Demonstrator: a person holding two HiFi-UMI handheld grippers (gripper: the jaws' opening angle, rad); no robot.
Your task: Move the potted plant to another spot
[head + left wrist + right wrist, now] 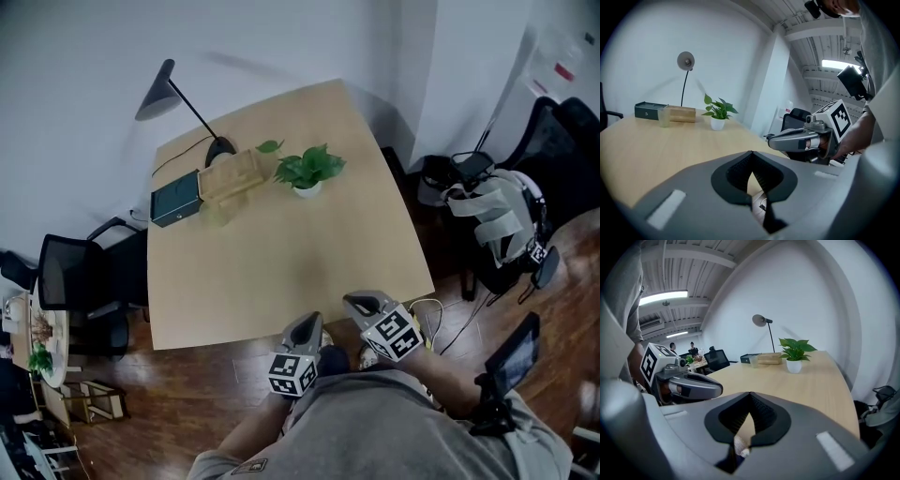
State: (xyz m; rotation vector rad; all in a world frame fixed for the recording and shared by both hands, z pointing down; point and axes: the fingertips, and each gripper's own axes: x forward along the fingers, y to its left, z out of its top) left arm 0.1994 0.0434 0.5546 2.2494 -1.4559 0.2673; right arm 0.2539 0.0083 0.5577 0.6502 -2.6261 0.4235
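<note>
Table [281, 272]: pale wood with rounded corners. It spreads ahead of both grippers, whose tips are at its near edge

Office chair [70, 272]: black mesh, at the table's side, well off to the left of the left gripper

Bags [497, 220]: a dark and grey heap on the floor, well to the right of the right gripper

Desk lamp [178, 94]: black, with a slim stem and cone shade. It stands at the far left corner, well ahead of the grippers

Left gripper [309, 321]: grey, with a marker cube behind. Its jaws are closed tip to tip with nothing between them, and it is just beside its partner

Right gripper [354, 302]: same build, with jaws fully together and empty

Dark green box [175, 199]: by the lamp base, far ahead and to the left

Wooden box [230, 174]: between the green box and the plant

Potted plant [307, 171]: green leaves in a small white pot. It stands upright near the table's far end, well ahead of both grippers and clear of both

Cup [214, 214]: translucent, just on the grippers' side of the wooden box
</note>
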